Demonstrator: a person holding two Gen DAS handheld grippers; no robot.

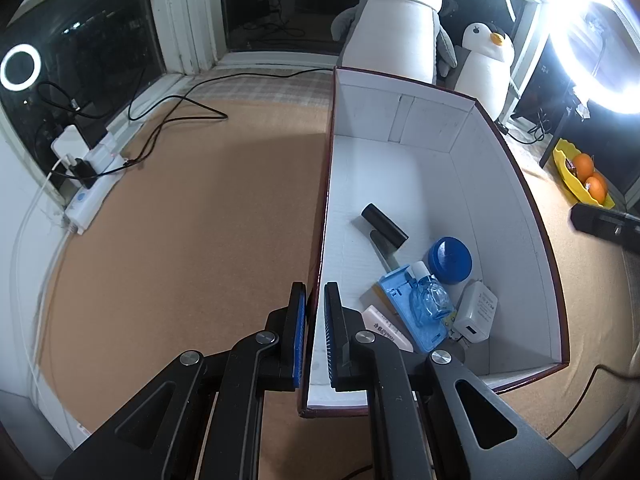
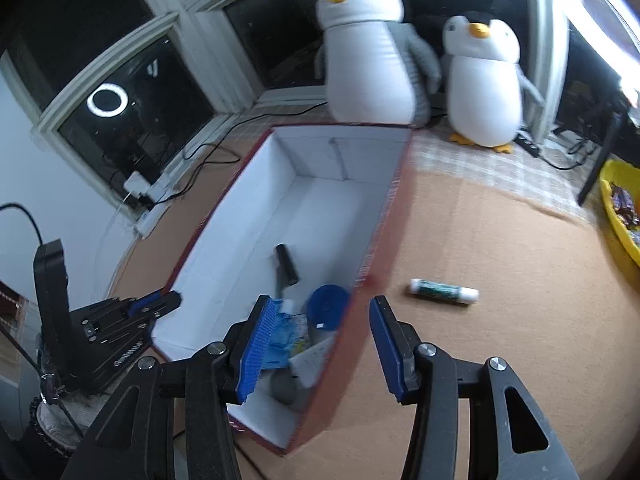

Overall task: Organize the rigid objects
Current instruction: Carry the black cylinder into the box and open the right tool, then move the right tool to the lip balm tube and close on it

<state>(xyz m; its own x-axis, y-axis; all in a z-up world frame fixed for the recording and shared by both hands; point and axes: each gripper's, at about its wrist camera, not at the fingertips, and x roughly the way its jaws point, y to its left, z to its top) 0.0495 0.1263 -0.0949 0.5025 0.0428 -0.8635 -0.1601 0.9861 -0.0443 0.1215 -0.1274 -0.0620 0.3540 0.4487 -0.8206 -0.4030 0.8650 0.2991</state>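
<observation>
A white box with dark red outer walls (image 1: pixel 520 216) stands on the tan mat. My left gripper (image 1: pixel 315 320) is shut on its left wall near the front corner; it also shows in the right wrist view (image 2: pixel 160 304). Inside the box lie a black cylinder (image 1: pixel 384 224), a blue round lid (image 1: pixel 450 260), a blue case (image 1: pixel 400 312), a small clear bottle (image 1: pixel 430 296) and a white charger (image 1: pixel 478 312). My right gripper (image 2: pixel 320 303) is open above the box's right wall (image 2: pixel 380 240), gripping nothing. A green and white tube (image 2: pixel 444 290) lies on the mat right of the box.
Two plush penguins (image 2: pixel 368 52) stand behind the box. A yellow tray of oranges (image 1: pixel 580 176) sits at the far right. A power strip with cables (image 1: pixel 88 184) runs along the left window sill. A bright ring light (image 1: pixel 596 44) glares at upper right.
</observation>
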